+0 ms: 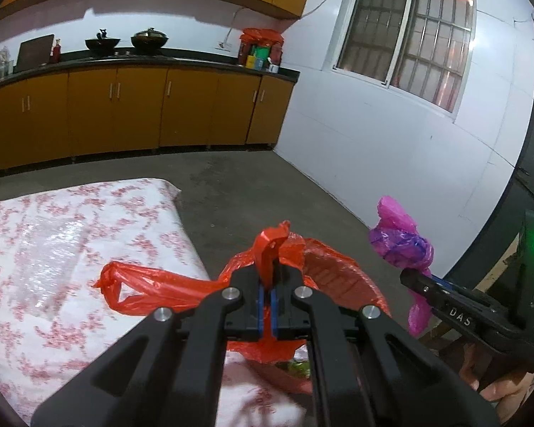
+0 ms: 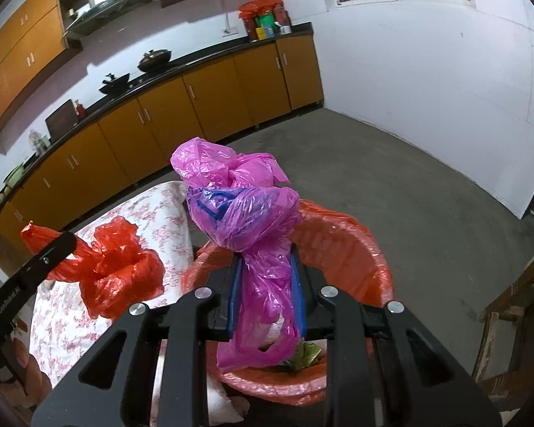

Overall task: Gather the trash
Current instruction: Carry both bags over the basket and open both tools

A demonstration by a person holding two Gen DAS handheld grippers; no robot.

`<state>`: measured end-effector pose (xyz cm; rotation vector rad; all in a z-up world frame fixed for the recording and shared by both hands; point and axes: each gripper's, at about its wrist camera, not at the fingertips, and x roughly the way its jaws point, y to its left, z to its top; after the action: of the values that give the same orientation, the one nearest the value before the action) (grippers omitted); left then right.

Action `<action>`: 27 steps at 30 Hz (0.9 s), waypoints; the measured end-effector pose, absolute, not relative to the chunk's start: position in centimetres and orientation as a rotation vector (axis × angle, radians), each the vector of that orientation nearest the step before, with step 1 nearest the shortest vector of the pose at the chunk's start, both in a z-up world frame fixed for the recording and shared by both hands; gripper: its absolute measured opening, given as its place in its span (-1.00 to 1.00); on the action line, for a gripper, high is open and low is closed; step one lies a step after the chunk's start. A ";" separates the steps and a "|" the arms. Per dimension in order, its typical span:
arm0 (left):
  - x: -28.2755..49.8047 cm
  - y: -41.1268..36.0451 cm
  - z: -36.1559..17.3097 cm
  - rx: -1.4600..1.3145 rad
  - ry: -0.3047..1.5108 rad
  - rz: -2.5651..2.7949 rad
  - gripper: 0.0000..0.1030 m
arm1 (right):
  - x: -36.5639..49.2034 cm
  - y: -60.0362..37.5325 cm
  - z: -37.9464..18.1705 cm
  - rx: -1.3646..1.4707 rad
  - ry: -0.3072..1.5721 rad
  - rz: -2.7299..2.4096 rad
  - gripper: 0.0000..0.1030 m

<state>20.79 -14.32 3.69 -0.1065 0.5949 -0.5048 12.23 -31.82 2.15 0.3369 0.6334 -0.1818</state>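
Two grippers: left gripper pinches one red bag over the table's edge; right gripper clamps one pink bag above one bin.

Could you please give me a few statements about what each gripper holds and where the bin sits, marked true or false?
1. The left gripper is shut on a red plastic bag. True.
2. The right gripper holds a green bag. False: it is shut on a pink plastic bag.
3. The bin is lined with red plastic. True.
4. The table is covered with a plain blue cloth. False: the cloth is white with a red floral print.
5. The pink plastic bag already lies at the bottom of the bin. False: it is held in the right gripper above the bin.
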 end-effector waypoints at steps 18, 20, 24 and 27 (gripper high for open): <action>21.7 -19.1 0.6 -0.093 0.660 -0.610 -0.91 | 12.4 -34.2 0.9 0.406 0.638 -0.228 -0.52; 21.8 -19.7 0.2 -0.087 0.668 -0.619 -0.91 | 12.4 -34.3 0.9 0.409 0.638 -0.232 -0.52; 22.1 -20.5 -0.8 -0.079 0.697 -0.627 -0.89 | 12.7 -34.7 0.7 0.419 0.642 -0.232 -0.51; 22.5 -20.5 -1.6 -0.079 0.718 -0.623 -0.66 | 12.7 -34.9 0.4 0.418 0.646 -0.231 -0.37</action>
<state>22.46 -20.49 -1.63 -0.0793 0.7178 -0.6226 12.72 -34.90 0.44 0.4175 0.6463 -0.2311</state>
